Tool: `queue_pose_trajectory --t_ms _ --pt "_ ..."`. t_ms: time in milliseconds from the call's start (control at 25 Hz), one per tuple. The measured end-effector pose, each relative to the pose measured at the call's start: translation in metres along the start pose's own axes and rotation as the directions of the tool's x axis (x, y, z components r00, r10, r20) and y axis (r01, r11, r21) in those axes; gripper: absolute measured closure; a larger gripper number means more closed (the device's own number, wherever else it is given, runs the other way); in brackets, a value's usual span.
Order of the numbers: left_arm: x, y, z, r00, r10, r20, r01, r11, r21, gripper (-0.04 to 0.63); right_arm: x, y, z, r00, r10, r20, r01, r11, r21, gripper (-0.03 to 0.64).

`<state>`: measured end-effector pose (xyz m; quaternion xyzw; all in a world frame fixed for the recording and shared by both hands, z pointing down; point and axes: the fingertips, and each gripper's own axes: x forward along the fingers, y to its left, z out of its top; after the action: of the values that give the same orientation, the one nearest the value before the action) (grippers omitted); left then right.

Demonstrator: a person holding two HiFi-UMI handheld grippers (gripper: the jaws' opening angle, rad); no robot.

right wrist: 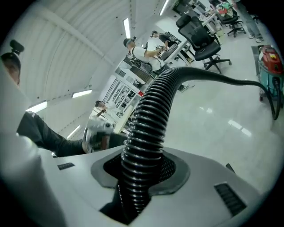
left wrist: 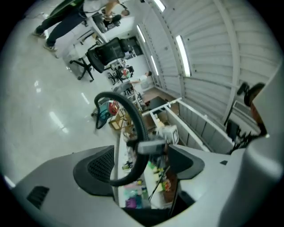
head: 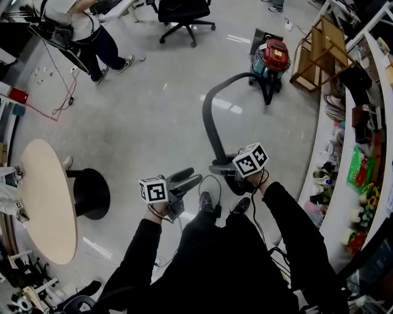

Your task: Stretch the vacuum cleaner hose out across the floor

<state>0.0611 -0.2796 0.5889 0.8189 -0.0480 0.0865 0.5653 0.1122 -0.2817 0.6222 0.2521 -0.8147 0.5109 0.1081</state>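
Clamped on the black ribbed hose [right wrist: 153, 119], my right claw [right wrist: 142, 179] has both pads pressed against the ridges, and the hose runs straight out between the jaws. From my head view, the right claw [head: 222, 169] holds the stretch of hose [head: 212, 122] nearest me, just ahead of my feet. From there the hose runs away over the glossy grey floor [head: 147, 122], bends in an arc and joins the red and teal vacuum cleaner [head: 270, 61], which stands well away from me by a wooden rack [head: 319, 52]. My left claw [head: 189, 178] hangs just beside the right one, on its left, apart from the hose. Its jaws stand wide apart with nothing between them. Through that gap [left wrist: 142, 164] I see only the hose [left wrist: 133, 113] curving back to the vacuum cleaner [left wrist: 108, 111]. A black office chair [head: 184, 15] and a standing person [head: 92, 30] are at the far side of the floor.
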Motion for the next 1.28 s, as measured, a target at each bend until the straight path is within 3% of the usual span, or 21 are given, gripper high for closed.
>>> queue_pose_trajectory --t_ms 80,200,280,400,480,520,560,600,640,720,760,840,960,1040,1160,1200,1280 --pt "0.026 0.008 -0.042 0.991 0.090 -0.097 -0.073 0.984 0.163 0.221 0.005 -0.012 0.029 1.000 0.017 0.007 -0.017 1.000 -0.014 0.474" --pt "0.064 0.044 -0.069 0.958 0.265 -0.111 -0.210 0.910 0.358 0.199 0.032 -0.018 0.078 0.999 0.032 0.024 -0.033 0.999 0.002 0.474" --pt "0.082 0.069 -0.056 0.945 0.323 -0.046 -0.281 0.879 0.385 0.178 0.057 -0.014 0.105 0.998 0.058 0.019 -0.059 0.998 0.030 0.474" --pt "0.106 0.089 -0.022 0.954 0.299 0.004 -0.279 0.884 0.375 0.172 0.097 -0.009 0.136 0.994 0.112 0.013 -0.113 0.990 0.087 0.474" --pt "0.104 0.107 0.004 0.955 0.292 0.059 -0.296 0.906 0.302 0.177 0.124 -0.010 0.155 0.992 0.120 0.028 -0.123 0.986 0.111 0.472" --pt "0.095 0.117 0.017 0.949 0.301 0.098 -0.316 0.917 0.244 0.225 0.136 -0.012 0.163 0.993 0.114 0.040 -0.118 0.986 0.119 0.472" --pt "0.083 0.126 0.028 0.940 0.317 0.126 -0.338 0.918 0.209 0.314 0.147 -0.014 0.172 0.993 0.107 0.055 -0.113 0.985 0.130 0.471" --pt "0.070 0.132 0.036 0.932 0.334 0.139 -0.357 0.912 0.203 0.350 0.157 -0.016 0.179 0.993 0.096 0.069 -0.105 0.985 0.137 0.468" --pt "0.058 0.136 0.043 0.929 0.341 0.143 -0.365 0.907 0.209 0.437 0.168 -0.018 0.184 0.994 0.076 0.074 -0.086 0.988 0.130 0.463" --pt "0.034 0.144 0.059 0.925 0.340 0.170 -0.367 0.916 0.164 0.450 0.184 -0.024 0.186 0.999 -0.016 0.037 0.014 0.999 0.047 0.252" --pt "0.018 0.153 0.071 0.915 0.343 0.213 -0.368 0.925 0.093 0.459 0.188 -0.028 0.185 0.997 -0.080 0.012 0.080 0.997 -0.018 0.215" --pt "-0.025 0.180 0.104 0.869 0.366 0.333 -0.347 0.931 -0.115 0.462 0.180 -0.033 0.183 0.985 -0.173 0.017 0.174 0.978 -0.111 0.212" --pt "-0.090 0.218 0.146 0.781 0.401 0.479 -0.238 0.900 -0.366 0.463 0.137 -0.030 0.170 0.973 -0.191 0.130 0.204 0.974 -0.102 0.212" --pt "-0.121 0.235 0.162 0.726 0.401 0.559 -0.115 0.872 -0.476 0.463 0.101 -0.020 0.139 0.969 -0.158 0.189 0.169 0.985 -0.042 0.213" --pt "-0.143 0.252 0.163 0.633 0.417 0.652 0.081 0.802 -0.592 0.463 0.062 0.003 0.057 0.973 -0.086 0.213 0.056 0.989 0.140 0.223" --pt "-0.145 0.256 0.154 0.613 0.437 0.658 0.111 0.777 -0.620 0.463 0.055 0.010 0.026 0.974 -0.067 0.217 0.018 0.975 0.221 0.226" --pt "-0.142 0.258 0.127 0.596 0.479 0.644 0.130 0.734 -0.666 0.463 0.048 0.020 -0.026 0.965 -0.061 0.254 -0.045 0.918 0.393 0.232"
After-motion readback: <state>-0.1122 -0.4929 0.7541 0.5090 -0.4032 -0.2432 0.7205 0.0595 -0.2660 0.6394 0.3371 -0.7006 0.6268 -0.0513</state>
